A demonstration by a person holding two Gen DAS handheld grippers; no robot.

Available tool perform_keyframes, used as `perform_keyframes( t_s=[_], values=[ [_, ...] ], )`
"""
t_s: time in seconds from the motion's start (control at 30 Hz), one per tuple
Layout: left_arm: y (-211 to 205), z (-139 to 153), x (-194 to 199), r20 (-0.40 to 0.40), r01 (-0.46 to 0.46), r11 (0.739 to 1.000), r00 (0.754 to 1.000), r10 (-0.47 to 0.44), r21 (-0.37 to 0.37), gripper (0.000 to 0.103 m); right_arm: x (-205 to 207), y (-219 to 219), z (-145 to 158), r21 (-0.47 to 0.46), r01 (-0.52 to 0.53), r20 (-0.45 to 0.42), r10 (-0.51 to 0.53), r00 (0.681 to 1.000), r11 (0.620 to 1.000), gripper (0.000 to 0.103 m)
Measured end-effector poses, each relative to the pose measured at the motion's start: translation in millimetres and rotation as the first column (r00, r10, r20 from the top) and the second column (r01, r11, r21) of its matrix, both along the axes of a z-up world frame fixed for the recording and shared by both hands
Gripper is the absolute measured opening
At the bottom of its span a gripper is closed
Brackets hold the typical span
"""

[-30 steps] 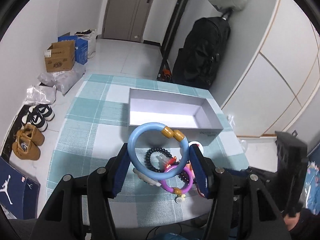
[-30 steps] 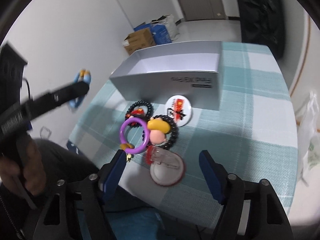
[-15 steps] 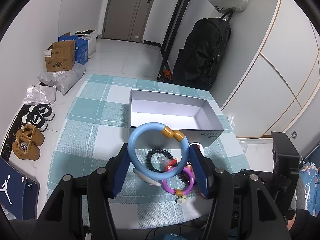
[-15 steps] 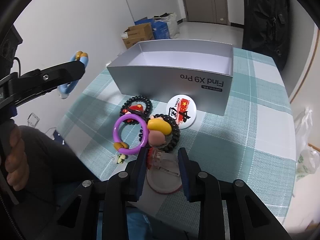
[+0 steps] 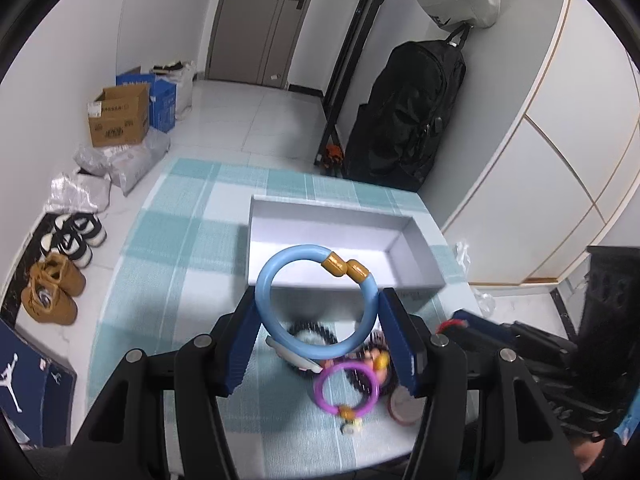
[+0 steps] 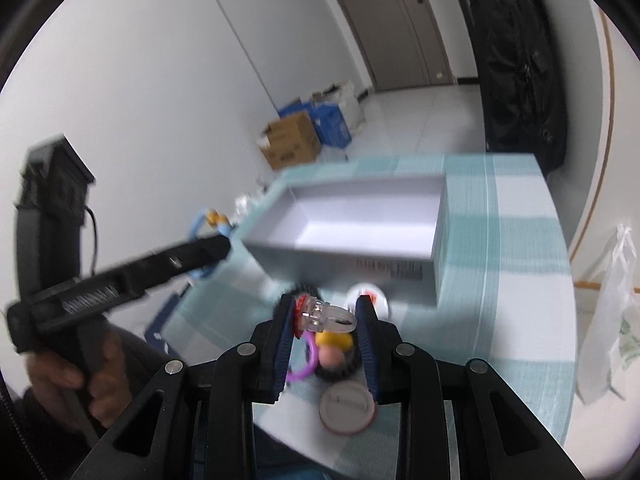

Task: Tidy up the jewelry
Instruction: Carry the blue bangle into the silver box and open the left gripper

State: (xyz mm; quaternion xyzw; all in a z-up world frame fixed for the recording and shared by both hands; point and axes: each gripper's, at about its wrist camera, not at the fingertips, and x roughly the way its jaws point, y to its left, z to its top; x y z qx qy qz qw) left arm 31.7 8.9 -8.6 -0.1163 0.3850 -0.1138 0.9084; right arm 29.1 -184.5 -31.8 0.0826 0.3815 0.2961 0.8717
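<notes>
Since half a second ago your right tool (image 6: pixel 324 320) has lifted off the bench (image 5: pixel 168 280) with a clear plastic ring (image 6: pixel 326 316) pinched between its blue pads, and that view has blurred with the motion. Your left tool (image 5: pixel 318 320) still pinches the blue bangle (image 5: pixel 316 304) across its width, gold clasp uppermost, held upright above the pile and now nearer the grey box (image 5: pixel 416 248).

Only your right wrist view shows the clear ring; there it hangs over a yellow-and-pink charm (image 6: pixel 334 346), with a round pink-rimmed lid (image 6: pixel 347 408) lying nearest you and a white badge (image 6: pixel 370 296) against the box's near wall. Only your left wrist view shows the purple bangle (image 5: pixel 346 388) whole, lying flat in front of the black bead bracelets (image 5: pixel 316 332), which are partly hidden behind the blue bangle.

Beyond the pile the open box sits on the checked cloth with bare floor inside. To its left the cloth lies uncovered up to the bench edge; its right wall stands close to the right edge. Past the far edge stand a cardboard carton (image 5: pixel 118 120) and a black bag (image 5: pixel 408 120).
</notes>
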Motion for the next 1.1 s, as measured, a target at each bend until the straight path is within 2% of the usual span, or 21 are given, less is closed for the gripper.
perform_keyframes(
  t_s=[0.1, 0.3, 0.4, 0.5, 0.67, 0.8, 0.9, 1.1],
  values=[
    [1, 1, 11, 0.004, -0.006, 1.000, 1.000, 0.006, -0.004, 0.054, 10, -4, 9, 0.043, 0.015, 0.020, -0.016, 1.000, 0.999, 0.029],
    [3, 8, 32, -0.007, -0.009, 1.000, 1.000, 0.009, -0.026, 0.054, 42, -4, 23, 0.121, 0.019, -0.010, -0.018, 1.000, 0.993, 0.029],
    [0, 8, 45, -0.025, 0.015, 0.999, 1.000, -0.017, -0.044, 0.054, 57, -1, 29, 0.131, 0.010, -0.026, -0.007, 1.000, 0.991, 0.029],
    [-8, 5, 61, -0.038, 0.048, 0.999, 0.998, -0.049, -0.010, 0.054, 74, 5, 32, 0.100, -0.005, -0.032, 0.008, 0.999, 0.995, 0.029],
    [-11, -3, 80, -0.056, 0.101, 0.995, 0.993, -0.100, 0.013, 0.054, 108, 7, 22, 0.105, 0.002, -0.079, 0.007, 0.997, 0.994, 0.029],
    [-7, -21, 90, -0.130, 0.103, 0.994, 0.986, -0.106, -0.034, 0.054, 120, 5, 5, 0.112, -0.002, -0.098, 0.013, 0.995, 0.994, 0.029],
    [-10, -27, 96, -0.168, 0.113, 0.992, 0.978, -0.121, -0.053, 0.054, 128, 3, -6, 0.137, 0.008, -0.150, 0.013, 0.989, 0.991, 0.029],
    [-15, -28, 97, -0.186, 0.141, 0.989, 0.972, -0.145, -0.035, 0.054, 132, 6, -8, 0.123, -0.015, -0.142, 0.032, 0.989, 0.992, 0.029]
  ],
)
